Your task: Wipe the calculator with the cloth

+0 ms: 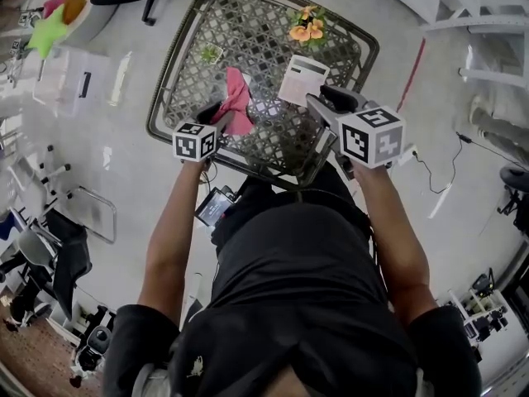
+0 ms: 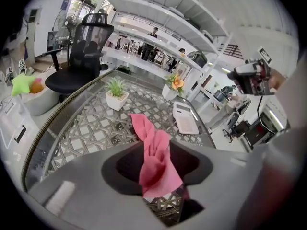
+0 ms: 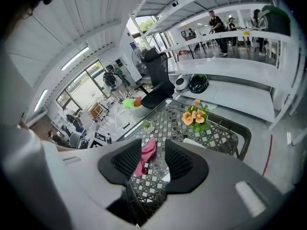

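A pink cloth (image 1: pixel 235 98) hangs from my left gripper (image 1: pixel 216 112) over the lattice table (image 1: pixel 248 23). In the left gripper view the cloth (image 2: pixel 154 157) is pinched between the jaws, and its free end sticks out beyond them. The white calculator (image 1: pixel 302 79) lies flat on the table to the right of the cloth, also visible as the calculator (image 2: pixel 185 119) ahead of the left jaws. My right gripper (image 1: pixel 324 102) hovers at the calculator's near right corner, open with nothing between its jaws (image 3: pixel 152 159).
A pot of orange flowers (image 1: pixel 307 27) stands at the table's far edge and a small green plant (image 1: pixel 211 54) at the far left. A black office chair (image 2: pixel 79 56) and a white bin with a green star toy (image 1: pixel 50 31) stand left of the table.
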`<state>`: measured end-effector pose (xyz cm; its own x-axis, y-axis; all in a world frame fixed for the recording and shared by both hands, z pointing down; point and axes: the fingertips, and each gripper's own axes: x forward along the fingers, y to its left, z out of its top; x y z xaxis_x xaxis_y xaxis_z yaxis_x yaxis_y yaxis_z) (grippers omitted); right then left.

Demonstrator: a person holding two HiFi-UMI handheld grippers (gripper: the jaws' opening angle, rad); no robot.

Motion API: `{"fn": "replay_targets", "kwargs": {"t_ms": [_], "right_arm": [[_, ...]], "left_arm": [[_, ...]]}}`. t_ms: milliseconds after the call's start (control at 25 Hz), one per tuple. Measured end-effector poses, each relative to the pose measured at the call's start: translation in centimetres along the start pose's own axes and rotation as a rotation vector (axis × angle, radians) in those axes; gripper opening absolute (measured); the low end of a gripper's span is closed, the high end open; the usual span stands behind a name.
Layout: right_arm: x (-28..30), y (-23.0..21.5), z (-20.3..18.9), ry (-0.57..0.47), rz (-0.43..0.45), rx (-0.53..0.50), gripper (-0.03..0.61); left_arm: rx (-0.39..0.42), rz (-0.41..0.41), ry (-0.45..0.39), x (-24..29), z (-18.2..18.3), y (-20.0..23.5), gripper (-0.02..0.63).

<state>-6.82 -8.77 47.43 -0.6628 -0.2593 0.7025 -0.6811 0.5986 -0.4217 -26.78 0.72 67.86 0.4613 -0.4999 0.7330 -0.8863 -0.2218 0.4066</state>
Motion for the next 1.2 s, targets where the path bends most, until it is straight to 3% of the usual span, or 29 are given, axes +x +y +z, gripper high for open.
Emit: {"fn": "replay_targets", "kwargs": {"t_ms": [840,1200], "right_arm": [[-2.7,1.3,0.7,-0.047,-0.017,-0.024,0.153],[-2.4,1.8,0.1,-0.036,-0.002,-0.031,0.152]], "left_arm": [[0.089,-0.034,-0.255,-7.7,7.8,-4.5,0.221],[0.073,-0.043,-0.28,-8.8,8.4,-5.2,0.221]]}}
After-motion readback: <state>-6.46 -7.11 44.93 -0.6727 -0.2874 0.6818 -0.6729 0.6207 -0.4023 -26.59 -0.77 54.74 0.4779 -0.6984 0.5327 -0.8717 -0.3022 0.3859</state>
